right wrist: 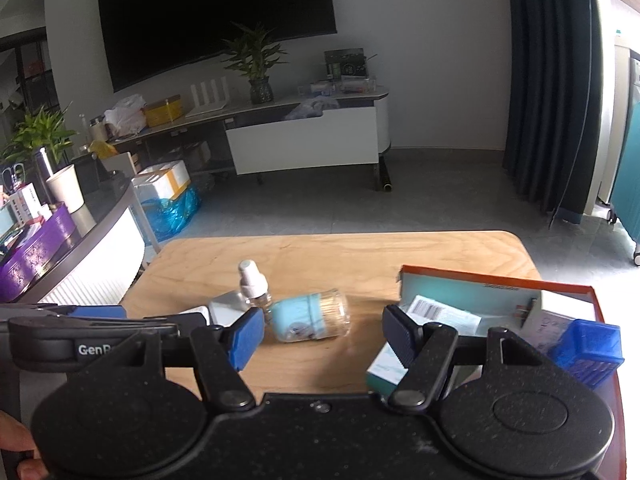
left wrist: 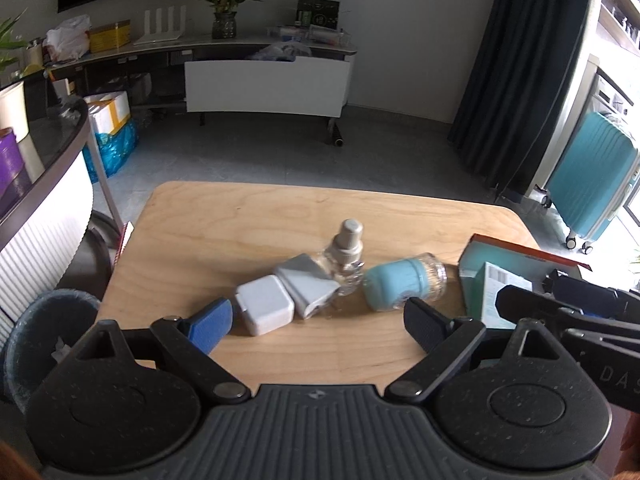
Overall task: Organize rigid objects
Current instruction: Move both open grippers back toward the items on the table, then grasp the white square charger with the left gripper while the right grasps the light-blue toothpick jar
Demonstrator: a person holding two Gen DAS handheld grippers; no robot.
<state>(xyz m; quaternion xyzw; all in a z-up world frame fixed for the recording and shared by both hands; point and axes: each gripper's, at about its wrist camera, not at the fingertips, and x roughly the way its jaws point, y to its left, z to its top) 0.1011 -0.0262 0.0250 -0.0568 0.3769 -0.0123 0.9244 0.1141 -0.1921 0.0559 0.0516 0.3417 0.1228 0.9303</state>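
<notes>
On the wooden table (left wrist: 240, 216) lie a white square charger (left wrist: 264, 309) and a grey-and-white adapter (left wrist: 306, 284). Behind them stands a clear bottle (left wrist: 346, 256) with a beige cap, and a teal jar (left wrist: 402, 282) lies on its side. My left gripper (left wrist: 318, 326) hovers open just short of the charger and adapter, nothing between its pads. My right gripper (right wrist: 323, 335) is open too, with the teal jar (right wrist: 308, 316) just ahead of its gap, untouched. A red-rimmed box (right wrist: 500, 284) at the right holds a blue box (right wrist: 586, 350) and cartons.
A waste bin (left wrist: 44, 344) stands off the table's left front corner, beside a curved counter (left wrist: 40, 184). A teal suitcase (left wrist: 588, 184) stands at the far right by the dark curtain. The two grippers hang close side by side over the table's near edge.
</notes>
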